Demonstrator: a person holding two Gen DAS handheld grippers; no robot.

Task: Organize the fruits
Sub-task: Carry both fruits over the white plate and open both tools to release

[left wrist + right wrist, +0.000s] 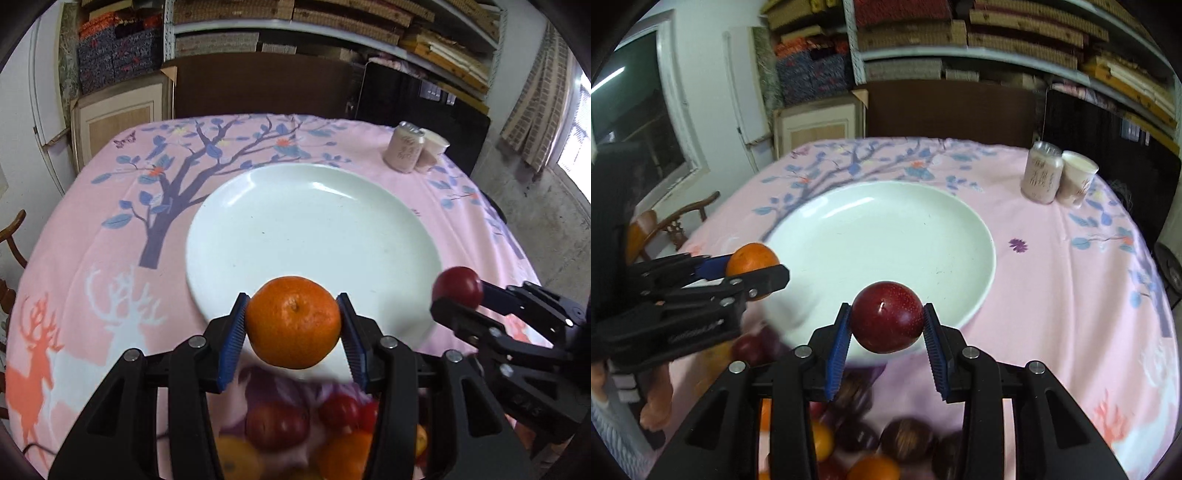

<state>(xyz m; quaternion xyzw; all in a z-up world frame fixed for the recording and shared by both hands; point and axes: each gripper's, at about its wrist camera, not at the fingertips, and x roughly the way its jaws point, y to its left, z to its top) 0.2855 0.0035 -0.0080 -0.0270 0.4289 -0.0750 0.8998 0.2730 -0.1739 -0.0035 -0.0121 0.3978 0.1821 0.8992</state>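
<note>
My left gripper (292,323) is shut on an orange mandarin (293,322), held in the air over the near rim of a large white plate (314,221). My right gripper (885,323) is shut on a dark red plum (886,322), also above the plate's (886,236) near rim. The right wrist view shows the left gripper (753,271) with the mandarin (750,258) at the left. In the left wrist view the right gripper (458,295) holds the plum (458,288) at the right. A pile of plums and mandarins (314,424) lies blurred below the fingers (871,443).
A pink tablecloth with a tree and deer print (110,229) covers the table. A pink can (1041,173) and a paper cup (1076,177) stand at the far right. A wooden chair (665,225) is at the left, shelves with stacked goods (332,22) behind.
</note>
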